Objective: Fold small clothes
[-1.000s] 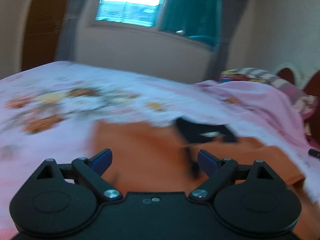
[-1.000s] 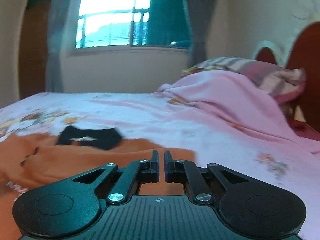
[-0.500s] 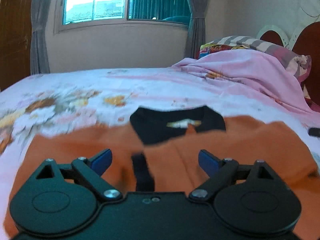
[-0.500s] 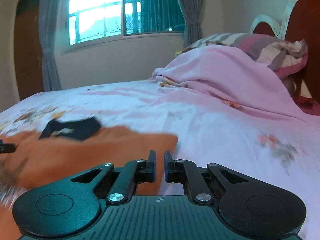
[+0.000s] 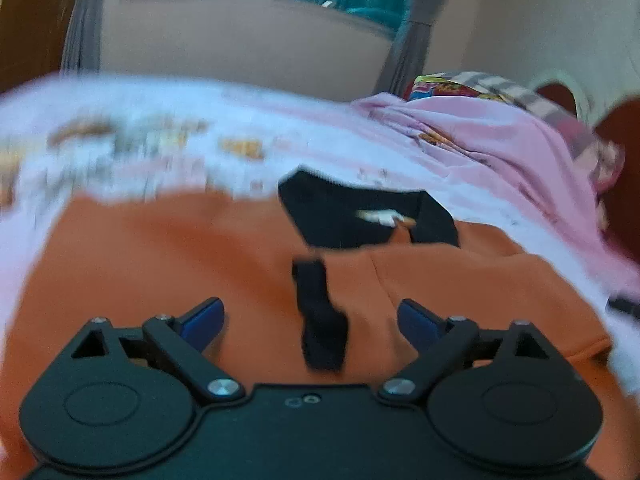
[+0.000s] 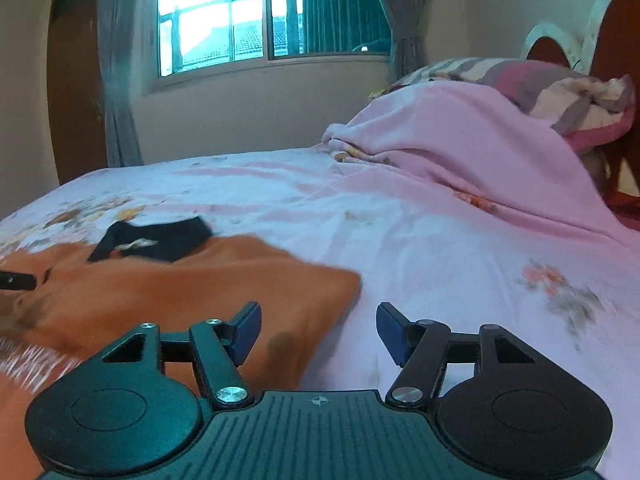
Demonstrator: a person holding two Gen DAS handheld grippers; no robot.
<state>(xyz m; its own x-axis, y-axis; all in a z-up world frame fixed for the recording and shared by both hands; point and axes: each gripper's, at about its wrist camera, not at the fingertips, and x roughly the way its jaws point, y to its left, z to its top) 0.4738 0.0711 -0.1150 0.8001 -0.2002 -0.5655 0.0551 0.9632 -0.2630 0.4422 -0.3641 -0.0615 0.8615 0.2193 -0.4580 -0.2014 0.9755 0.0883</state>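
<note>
Lying flat on floral pink bed sheet [image 6: 420, 240]: orange cloth shirt with black collar [image 5: 180, 264]. Left gripper [image 5: 311, 316] fingers wide apart above it; right gripper [image 6: 318, 330] fingers opening, gripping nothing.

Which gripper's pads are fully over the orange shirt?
The left gripper: both blue pads sit over the orange shirt. The opening right gripper straddles the shirt's edge and the bedsheet.

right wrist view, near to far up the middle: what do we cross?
Right gripper, jaws opening with nothing between them → orange cloth garment's edge → pale pink floral bedsheet → beige wall → bright window.
</note>
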